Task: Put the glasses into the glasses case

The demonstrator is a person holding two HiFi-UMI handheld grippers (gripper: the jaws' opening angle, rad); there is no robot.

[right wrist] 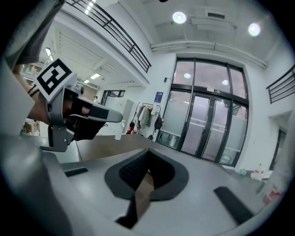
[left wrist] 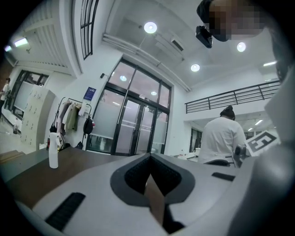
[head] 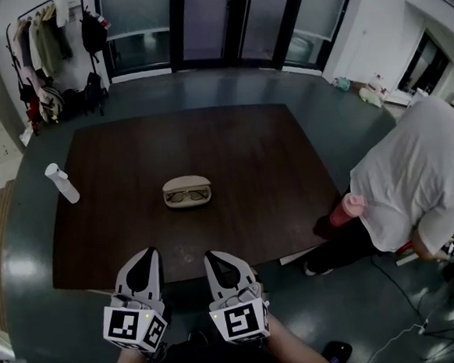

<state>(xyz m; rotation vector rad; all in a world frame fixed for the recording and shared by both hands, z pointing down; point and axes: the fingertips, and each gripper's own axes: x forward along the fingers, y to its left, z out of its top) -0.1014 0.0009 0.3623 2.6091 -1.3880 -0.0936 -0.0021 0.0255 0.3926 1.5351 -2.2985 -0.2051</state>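
A beige glasses case [head: 186, 185] lies open in the middle of the dark brown table [head: 249, 159]. A pair of dark-framed glasses [head: 187, 195] rests inside it. Both grippers hover side by side at the table's near edge, well short of the case. My left gripper [head: 150, 255] has its jaws together with nothing between them, as its own view [left wrist: 150, 157] also shows. My right gripper [head: 210, 257] is likewise shut and empty [right wrist: 148, 152]. Neither gripper view shows the case or the glasses.
A white spray bottle [head: 61, 183] stands near the table's left edge [left wrist: 53, 150]. A person in a white shirt [head: 418, 177] bends over beside the right edge, with a pink bottle [head: 346, 209] close by. A coat rack [head: 41, 50] stands far back left.
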